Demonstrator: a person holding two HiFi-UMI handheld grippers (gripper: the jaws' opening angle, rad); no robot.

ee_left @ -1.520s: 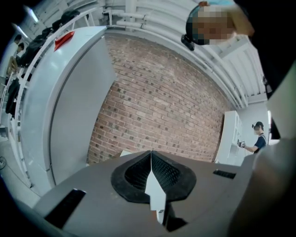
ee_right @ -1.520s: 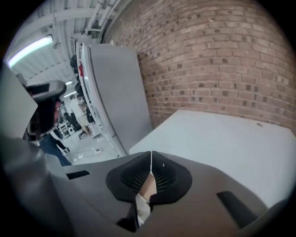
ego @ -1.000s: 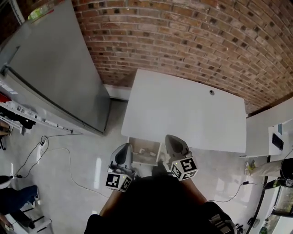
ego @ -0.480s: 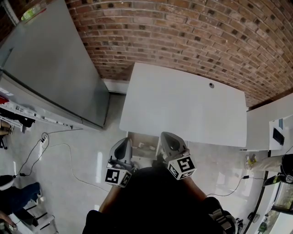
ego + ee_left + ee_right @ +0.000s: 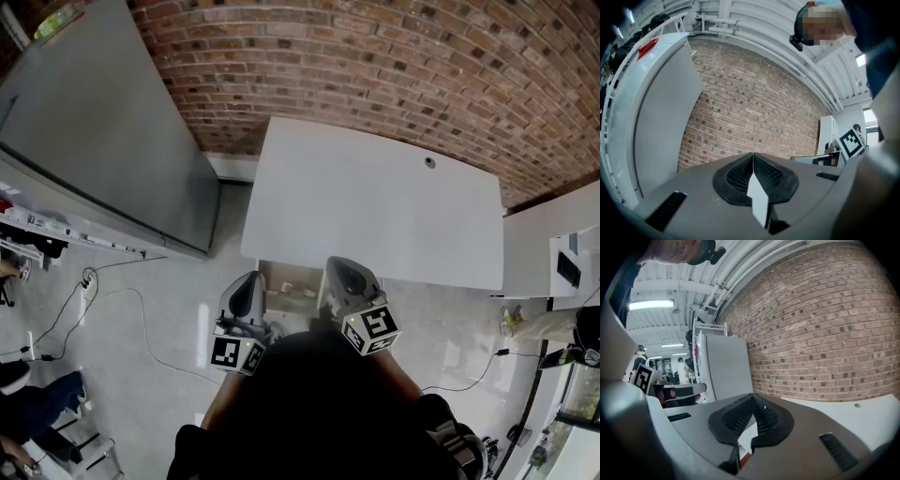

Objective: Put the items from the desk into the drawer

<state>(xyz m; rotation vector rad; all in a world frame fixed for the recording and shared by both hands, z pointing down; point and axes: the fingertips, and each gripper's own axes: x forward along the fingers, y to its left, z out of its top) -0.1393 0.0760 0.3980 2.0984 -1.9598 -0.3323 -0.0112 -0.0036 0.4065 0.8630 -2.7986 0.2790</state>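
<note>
The white desk (image 5: pixel 375 216) has a bare top with only a small round grommet (image 5: pixel 429 162) on it. Under its near left edge the drawer (image 5: pixel 274 274) stands pulled out, with a few small pale items lying inside. My left gripper (image 5: pixel 253 281) is held just in front of the drawer's left side, its jaws shut on nothing (image 5: pixel 753 154). My right gripper (image 5: pixel 339 266) hovers at the drawer's right side by the desk edge, also shut and empty (image 5: pixel 753 397). The desk top (image 5: pixel 867 418) shows beyond the right gripper.
A brick wall (image 5: pixel 375 75) runs behind the desk. A large grey panel (image 5: pixel 94 141) leans at the left. A cable (image 5: pixel 122 305) trails over the glossy floor. A second white surface (image 5: pixel 553 262) adjoins the desk on the right.
The head view has shifted slightly, so the desk and grippers sit a little higher and further left. Both grippers stay shut beside the drawer.
</note>
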